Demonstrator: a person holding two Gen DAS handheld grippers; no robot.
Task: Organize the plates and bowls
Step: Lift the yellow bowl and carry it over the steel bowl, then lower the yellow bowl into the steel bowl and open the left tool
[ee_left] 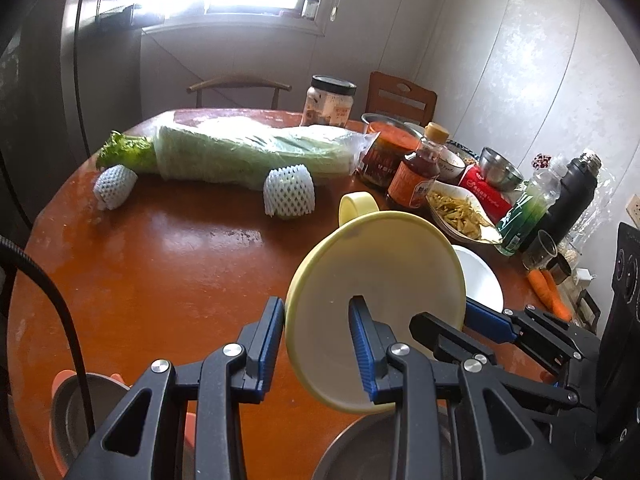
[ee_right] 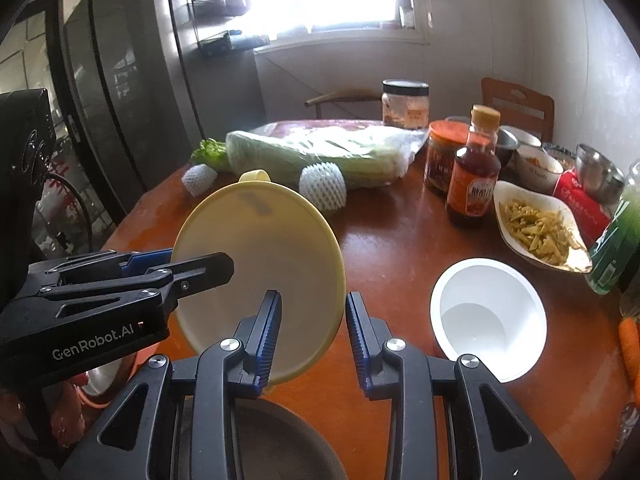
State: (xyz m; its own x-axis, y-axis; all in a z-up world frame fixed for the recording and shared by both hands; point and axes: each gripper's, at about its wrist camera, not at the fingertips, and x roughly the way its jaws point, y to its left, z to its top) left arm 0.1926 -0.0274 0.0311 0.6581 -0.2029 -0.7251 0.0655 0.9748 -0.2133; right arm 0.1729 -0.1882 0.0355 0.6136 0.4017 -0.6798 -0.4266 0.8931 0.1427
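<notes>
**Operator:** 2 grippers are meeting on 1 item. Where is it sitting?

**Technician:** The yellow bowl (ee_right: 260, 240) is hanging tilted above the surface (ee_right: 392, 240), touching nothing below. The white bowl (ee_right: 488, 320) is resting just beside it, and a metal bowl (ee_right: 272, 444) is lying underneath, nearest the cameras.

**Operator:** State of the jaws?

**Technician:** The left gripper (ee_left: 316, 320) is straddling the rim, 1 pad inside and 1 outside. The right gripper (ee_right: 310, 312) is doing the same at the opposite rim. Both pairs are showing a gap wider than the wall, so I cannot tell which pair is actually clamping.

**Operator:** Why 2 opposing holds?

**Technician:** Probably a handover, or steadying of the tilt. The bowl's mouth is facing the cameras, which suggests it is being lined up for nesting with another bowl.
</notes>
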